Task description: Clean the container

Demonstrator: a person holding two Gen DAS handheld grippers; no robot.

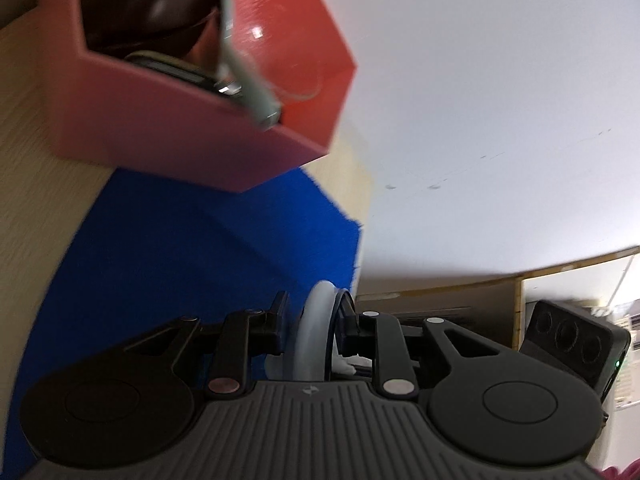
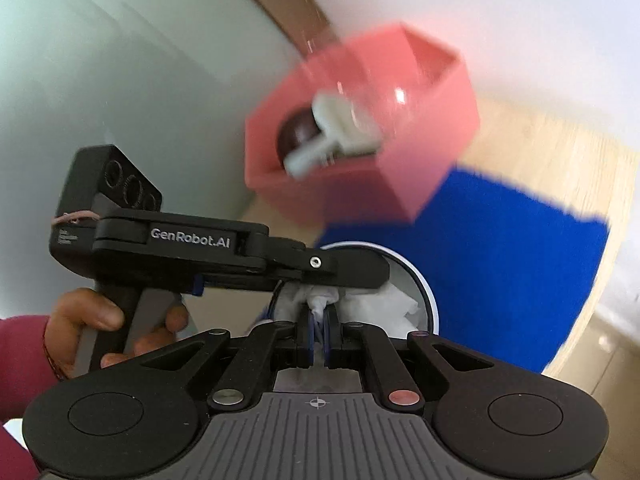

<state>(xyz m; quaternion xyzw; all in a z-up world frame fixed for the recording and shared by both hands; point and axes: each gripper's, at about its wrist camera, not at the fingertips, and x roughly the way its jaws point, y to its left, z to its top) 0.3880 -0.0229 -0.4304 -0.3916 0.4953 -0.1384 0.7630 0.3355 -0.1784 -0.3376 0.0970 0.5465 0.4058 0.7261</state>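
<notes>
A white round container with a dark blue rim (image 2: 426, 296) stands over the blue mat (image 2: 500, 260). My left gripper (image 1: 316, 314) is shut on the container's rim (image 1: 312, 344), one finger inside and one outside. Seen from the side in the right wrist view, the left gripper (image 2: 360, 274) reaches across the container's top. My right gripper (image 2: 318, 334) points down into the container and is shut on a crumpled white tissue (image 2: 320, 305). More of the tissue (image 2: 396, 308) fills the inside.
A pink hexagonal box (image 1: 160, 128) (image 2: 404, 188) sits just beyond the mat on the wooden table (image 1: 32, 140); it holds a dark round object (image 1: 152, 4) and a pale tool (image 2: 340, 128). A hand (image 2: 92, 320) with a maroon sleeve holds the left gripper's handle. A white wall stands behind.
</notes>
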